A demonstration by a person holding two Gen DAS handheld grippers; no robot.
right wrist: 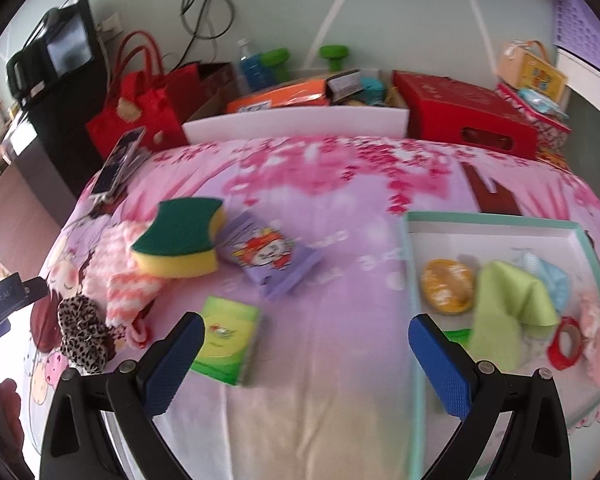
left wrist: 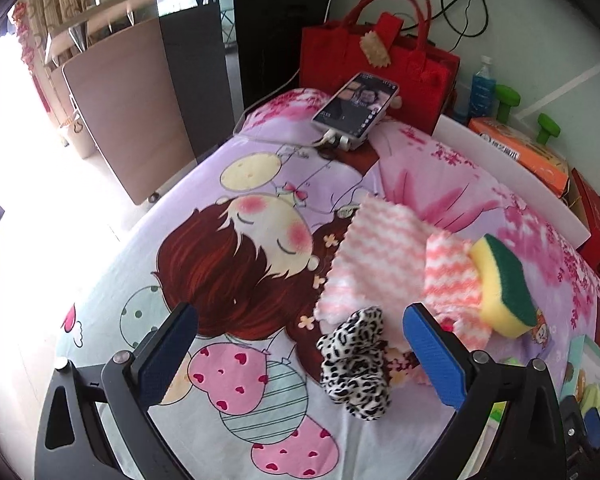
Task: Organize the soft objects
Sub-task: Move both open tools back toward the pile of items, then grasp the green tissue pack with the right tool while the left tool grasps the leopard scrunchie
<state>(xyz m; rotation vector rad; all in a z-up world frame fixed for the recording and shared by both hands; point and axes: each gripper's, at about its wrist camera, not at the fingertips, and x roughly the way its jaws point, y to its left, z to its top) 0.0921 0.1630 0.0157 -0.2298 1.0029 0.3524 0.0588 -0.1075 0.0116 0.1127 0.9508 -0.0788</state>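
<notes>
My left gripper (left wrist: 304, 356) is open and low over the cartoon bedsheet (left wrist: 228, 248). A leopard-print scrunchie (left wrist: 356, 368) lies between its fingers, close to the right one. Just beyond lie a pale pink wavy cloth (left wrist: 380, 256), a coral striped cloth (left wrist: 452, 280) and a yellow-green sponge (left wrist: 504, 284). My right gripper (right wrist: 308, 364) is open and holds nothing. A green packet (right wrist: 228, 340) lies by its left finger. At the right, a teal-rimmed tray (right wrist: 492, 216) holds a green cloth (right wrist: 508, 308), a blue cloth (right wrist: 548, 276), a pink cloth (right wrist: 596, 332), an orange disc (right wrist: 446, 286) and a red tape roll (right wrist: 566, 342).
A purple packet (right wrist: 268, 260) lies beside the sponge (right wrist: 180, 240). A phone (left wrist: 356, 106) is propped at the far end before a red felt bag (left wrist: 380, 52). An orange box (right wrist: 280, 98) and a red box (right wrist: 468, 116) line the back wall. The sheet's left edge drops off.
</notes>
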